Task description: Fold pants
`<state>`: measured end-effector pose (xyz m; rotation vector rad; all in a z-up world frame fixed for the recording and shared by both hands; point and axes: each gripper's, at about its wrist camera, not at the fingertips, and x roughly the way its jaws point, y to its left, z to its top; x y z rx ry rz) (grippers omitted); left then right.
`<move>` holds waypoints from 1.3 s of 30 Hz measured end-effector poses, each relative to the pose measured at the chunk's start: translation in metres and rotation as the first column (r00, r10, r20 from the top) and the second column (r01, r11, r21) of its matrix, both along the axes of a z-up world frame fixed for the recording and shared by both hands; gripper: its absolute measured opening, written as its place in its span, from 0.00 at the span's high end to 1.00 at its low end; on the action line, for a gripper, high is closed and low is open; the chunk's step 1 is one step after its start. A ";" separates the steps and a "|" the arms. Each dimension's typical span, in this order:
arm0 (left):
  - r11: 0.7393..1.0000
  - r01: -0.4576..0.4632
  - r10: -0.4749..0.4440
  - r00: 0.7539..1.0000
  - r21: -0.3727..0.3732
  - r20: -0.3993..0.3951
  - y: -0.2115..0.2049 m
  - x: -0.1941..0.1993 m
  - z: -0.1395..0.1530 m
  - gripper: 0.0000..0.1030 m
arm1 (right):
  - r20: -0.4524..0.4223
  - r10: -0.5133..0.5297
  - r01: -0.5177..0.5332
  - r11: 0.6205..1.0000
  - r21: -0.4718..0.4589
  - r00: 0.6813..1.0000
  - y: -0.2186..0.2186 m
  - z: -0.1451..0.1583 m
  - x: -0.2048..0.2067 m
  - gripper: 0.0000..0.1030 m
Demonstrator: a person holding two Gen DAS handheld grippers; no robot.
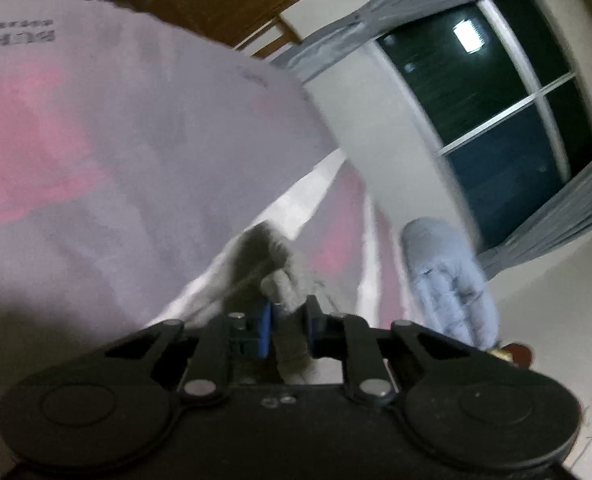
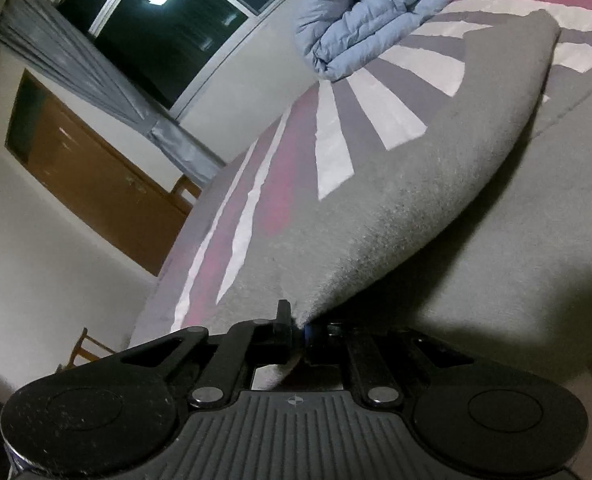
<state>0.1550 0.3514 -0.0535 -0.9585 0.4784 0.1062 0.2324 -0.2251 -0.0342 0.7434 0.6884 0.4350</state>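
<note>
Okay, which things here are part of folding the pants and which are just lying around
Part of the job:
- grey pants
- left gripper, shut on the pants
- right gripper, shut on the pants
- striped bedspread under them

Just lying about:
- blue quilted blanket
- wooden chair
- grey curtain
- window

pants [image 2: 396, 208] on bed [image 2: 336, 132], quilt [image 2: 368, 12] behind

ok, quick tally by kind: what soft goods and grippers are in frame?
Grey pants: 1
Blue quilted comforter: 1
Striped pink, white and grey bedsheet: 1
Grippers, left and right, both shut on the pants: 2
Total: 5
</note>
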 end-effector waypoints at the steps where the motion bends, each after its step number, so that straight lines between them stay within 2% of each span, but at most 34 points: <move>1: 1.000 0.008 -0.008 0.999 0.006 -0.033 0.000 0.001 -0.007 0.93 | -0.028 0.012 -0.012 1.000 -0.017 1.000 0.002 -0.009 -0.001 0.94; 2: 1.000 0.008 -0.009 0.998 -0.017 -0.055 0.001 0.001 -0.014 0.93 | -0.076 0.018 -0.021 0.999 -0.044 0.997 0.005 -0.020 0.000 0.94; 3: 0.999 0.005 -0.007 0.999 -0.037 -0.042 0.002 -0.002 -0.018 0.93 | -0.100 0.018 -0.024 0.998 -0.058 0.995 0.008 -0.030 0.000 0.94; 6: 1.000 0.000 -0.001 0.999 -0.027 -0.042 -0.002 -0.002 -0.017 0.87 | -0.091 0.004 -0.008 0.999 -0.039 0.996 0.007 -0.032 -0.003 0.94; 9: 1.000 0.002 -0.002 0.999 -0.008 -0.049 -0.004 0.003 -0.014 0.80 | -0.086 0.015 -0.021 0.998 -0.067 0.996 0.012 -0.029 -0.003 0.94; 13: 0.997 0.003 0.003 0.997 0.081 -0.075 -0.014 0.011 -0.009 0.85 | -0.089 0.033 -0.039 0.997 -0.062 0.995 0.011 -0.029 -0.003 0.94; 17: 0.996 -0.009 0.013 0.999 0.092 -0.038 -0.013 0.004 -0.003 0.91 | -0.049 0.038 -0.040 0.998 -0.038 0.998 0.005 -0.020 -0.003 0.94; 19: 0.995 -0.008 0.008 1.000 0.095 -0.003 -0.010 -0.002 0.005 0.91 | -0.013 0.040 -0.040 0.999 -0.014 0.999 0.000 -0.011 -0.006 0.94; 23: 0.991 -0.001 0.001 1.000 0.137 0.004 -0.007 -0.008 0.014 0.91 | 0.027 0.065 -0.065 0.998 -0.011 0.998 0.000 -0.001 -0.017 0.94; 25: 0.993 -0.009 0.012 1.000 0.121 -0.023 -0.005 -0.008 0.006 0.91 | -0.005 0.076 -0.076 0.997 -0.026 0.997 0.005 -0.012 -0.020 0.94; 27: 0.993 -0.004 0.013 0.998 0.117 -0.068 -0.005 -0.006 -0.005 0.91 | -0.076 0.076 -0.080 0.995 -0.054 0.994 0.010 -0.033 -0.018 0.94; 29: 0.994 -0.011 0.018 0.997 0.109 -0.071 -0.004 -0.007 -0.008 0.91 | -0.079 0.062 -0.064 0.998 -0.021 0.995 0.008 -0.038 -0.018 0.94; 32: 0.992 -0.009 0.019 0.997 0.129 -0.081 -0.007 -0.004 -0.004 0.90 | -0.070 0.058 -0.060 0.998 -0.036 0.996 0.010 -0.031 -0.017 0.94; 35: 0.988 -0.023 0.040 0.993 0.154 -0.111 -0.009 -0.005 0.003 0.73 | -0.105 0.064 -0.066 0.998 -0.016 0.992 0.007 -0.035 -0.013 0.94; 36: 0.982 -0.038 0.063 0.989 0.184 -0.133 -0.013 -0.005 0.007 0.49 | -0.114 0.064 -0.065 0.998 -0.001 0.991 0.002 -0.033 -0.012 0.89; 37: 0.969 -0.063 0.103 0.982 0.239 -0.161 -0.018 -0.010 0.014 0.37 | -0.109 0.048 -0.048 0.999 0.002 0.993 -0.005 -0.030 -0.014 0.79; 38: 0.954 -0.087 0.135 0.979 0.286 -0.152 -0.023 -0.017 0.022 0.32 | -0.086 0.012 -0.013 1.000 -0.012 0.996 -0.013 -0.024 -0.019 0.73; 39: 0.943 -0.087 0.132 0.984 0.322 -0.122 -0.030 -0.023 0.030 0.31 | -0.067 -0.022 0.021 0.999 -0.024 0.998 -0.023 -0.019 -0.024 0.62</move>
